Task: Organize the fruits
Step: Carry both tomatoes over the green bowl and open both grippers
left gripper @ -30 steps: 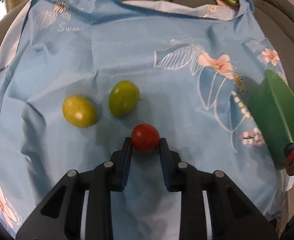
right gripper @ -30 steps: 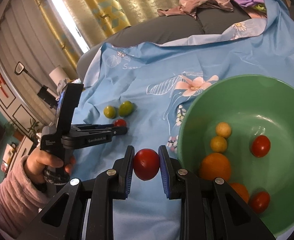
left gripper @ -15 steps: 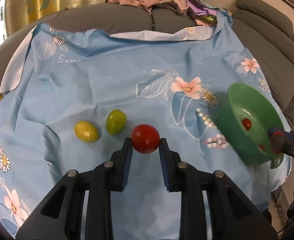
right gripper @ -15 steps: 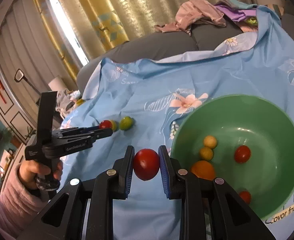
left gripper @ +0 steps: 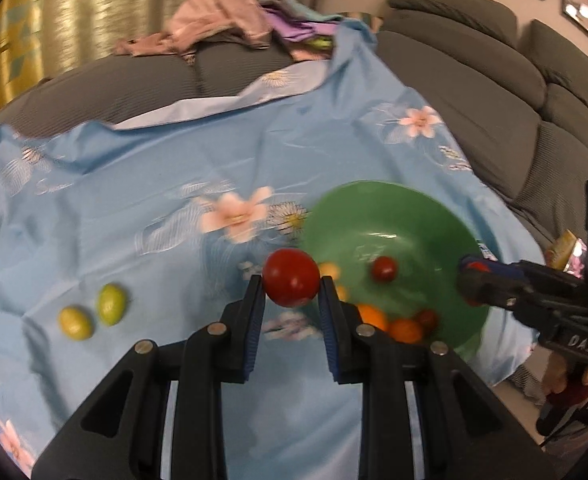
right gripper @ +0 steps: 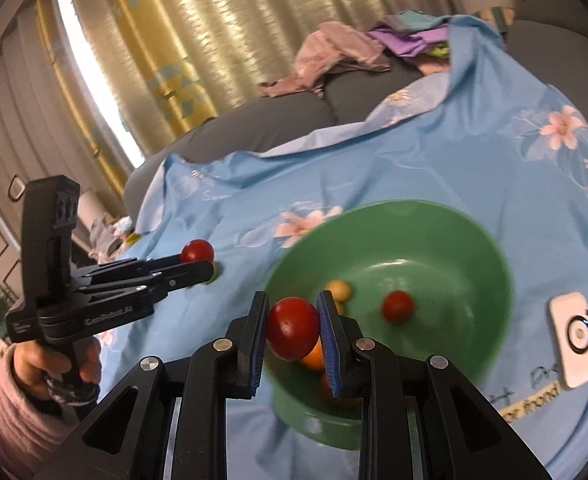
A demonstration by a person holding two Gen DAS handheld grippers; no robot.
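My left gripper is shut on a red tomato and holds it in the air just left of the green bowl. My right gripper is shut on another red tomato above the near left part of the green bowl. The bowl holds several small fruits: red, yellow and orange ones. Two yellow-green fruits lie on the blue floral cloth to the left. The left gripper with its tomato also shows in the right wrist view.
A grey sofa lies under and behind the cloth, with a pile of clothes at the back. A white device lies on the cloth right of the bowl. Curtains hang behind.
Both grippers have risen. My left gripper has carried its tomato right toward the bowl. My right gripper has moved its tomato over the bowl's near left part.
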